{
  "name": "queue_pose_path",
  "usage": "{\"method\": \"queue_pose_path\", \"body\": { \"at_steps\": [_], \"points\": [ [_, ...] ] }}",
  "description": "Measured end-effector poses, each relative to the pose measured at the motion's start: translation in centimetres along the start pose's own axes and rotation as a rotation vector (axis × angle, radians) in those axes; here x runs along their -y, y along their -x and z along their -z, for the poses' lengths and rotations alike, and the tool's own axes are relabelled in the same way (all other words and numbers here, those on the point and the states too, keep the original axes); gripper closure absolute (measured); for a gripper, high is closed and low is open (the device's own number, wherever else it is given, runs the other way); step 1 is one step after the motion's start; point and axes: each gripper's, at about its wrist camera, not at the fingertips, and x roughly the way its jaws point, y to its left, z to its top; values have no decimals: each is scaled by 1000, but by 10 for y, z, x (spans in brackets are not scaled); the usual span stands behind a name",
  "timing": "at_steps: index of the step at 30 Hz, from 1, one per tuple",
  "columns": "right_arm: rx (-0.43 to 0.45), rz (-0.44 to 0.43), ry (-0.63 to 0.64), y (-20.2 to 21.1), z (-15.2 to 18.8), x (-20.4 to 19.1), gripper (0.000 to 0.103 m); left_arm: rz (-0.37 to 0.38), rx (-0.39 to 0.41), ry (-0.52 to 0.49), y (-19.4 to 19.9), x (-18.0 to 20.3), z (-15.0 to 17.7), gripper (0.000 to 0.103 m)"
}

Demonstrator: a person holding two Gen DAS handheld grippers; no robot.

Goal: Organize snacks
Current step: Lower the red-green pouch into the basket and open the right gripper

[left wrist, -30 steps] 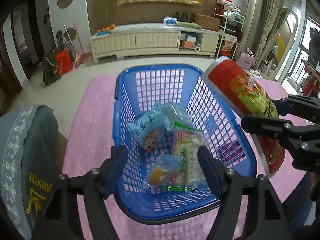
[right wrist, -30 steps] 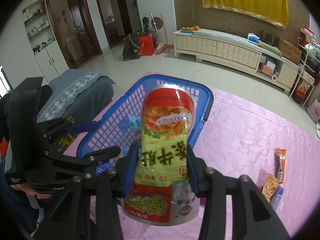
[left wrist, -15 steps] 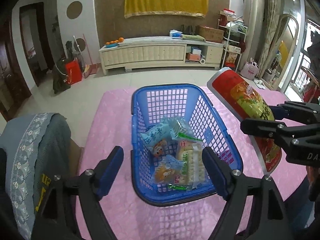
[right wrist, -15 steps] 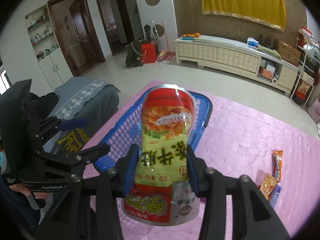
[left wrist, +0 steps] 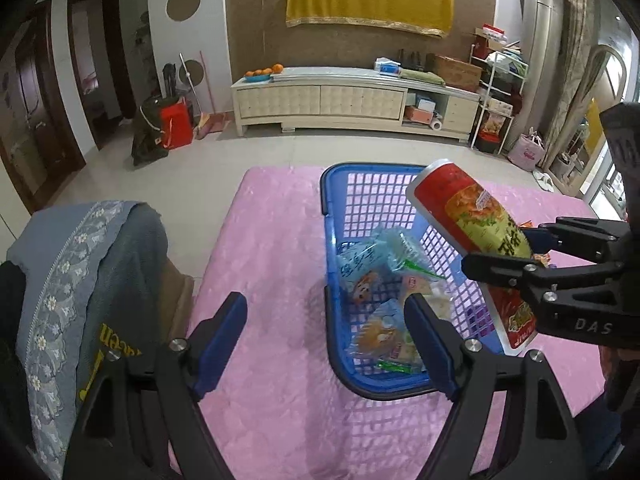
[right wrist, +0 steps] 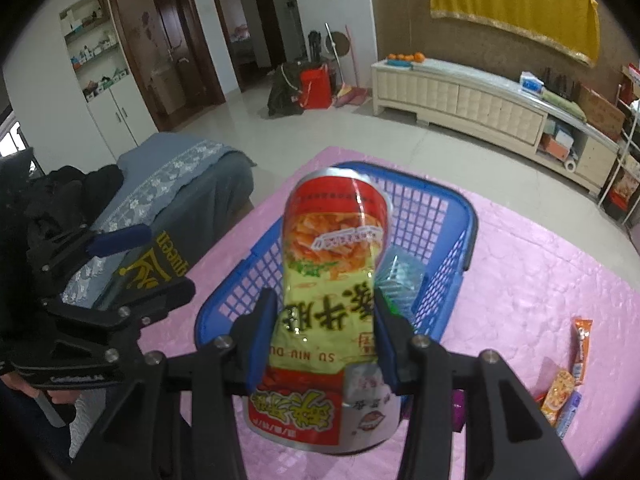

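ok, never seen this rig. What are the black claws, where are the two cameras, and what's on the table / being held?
No robot arm here: a person holds a two-finger gripper in each hand, each with a fisheye camera looking along its fingers. In the left wrist view, the left gripper is open and empty over a pink tablecloth. Beside it stands a blue plastic basket holding several small snack packets. In the right wrist view, the right gripper is shut on a red and yellow snack canister, held tilted over the basket. More loose snack packets lie on the cloth to the right.
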Motion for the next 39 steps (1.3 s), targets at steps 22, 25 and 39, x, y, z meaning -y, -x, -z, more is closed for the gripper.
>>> {"method": "queue_pose_path", "body": {
  "at_steps": [22,25,39],
  "points": [
    [-56,204,-82,-35,8,4,14,25,-38,17,-29,-11,15,24],
    [-49,207,-55,-25,10,2,7,48,-32,30,-25,-10,14,24],
    [40,217,-57,44,31,19,6,112,22,30,5,25,10,24]
  ]
}}
